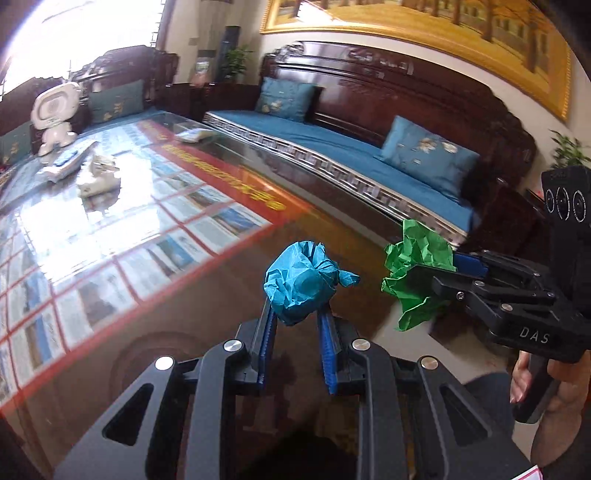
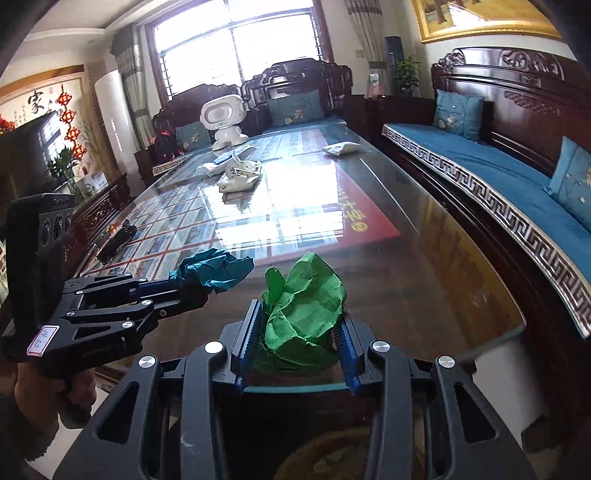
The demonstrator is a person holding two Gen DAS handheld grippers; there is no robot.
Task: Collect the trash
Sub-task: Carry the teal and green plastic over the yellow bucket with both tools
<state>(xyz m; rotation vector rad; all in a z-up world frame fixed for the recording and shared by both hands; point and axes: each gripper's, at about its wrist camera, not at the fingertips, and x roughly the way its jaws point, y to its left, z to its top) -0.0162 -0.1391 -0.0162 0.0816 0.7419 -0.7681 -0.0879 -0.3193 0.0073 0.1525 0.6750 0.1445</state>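
Left gripper (image 1: 295, 314) clamps blue paper wad (image 1: 301, 282), right gripper (image 2: 301, 328) green wad (image 2: 304, 306), undersides hidden.

Living rm, daylight strong. Big barred window (image 2: 236, 48) at far end w/ curtains (image 2: 127, 70) – glare across glass-topped bench (image 2: 424, 266), printed sheet w/ red border under the glass. Dark carved wooden sofa (image 2: 517, 110) along right wall, blue seat pad, blue embroidered cushions (image 2: 458, 112). Gold-framed painting (image 2: 480, 18) above it on cream wall. Matching carved armchairs (image 2: 295, 85) under window. White tower AC unit (image 2: 114, 110) in left corner – red knot ornaments (image 2: 70, 122) and calligraphy scroll (image 2: 33, 105) beside. Potted plant (image 2: 406, 74) in far right corner.
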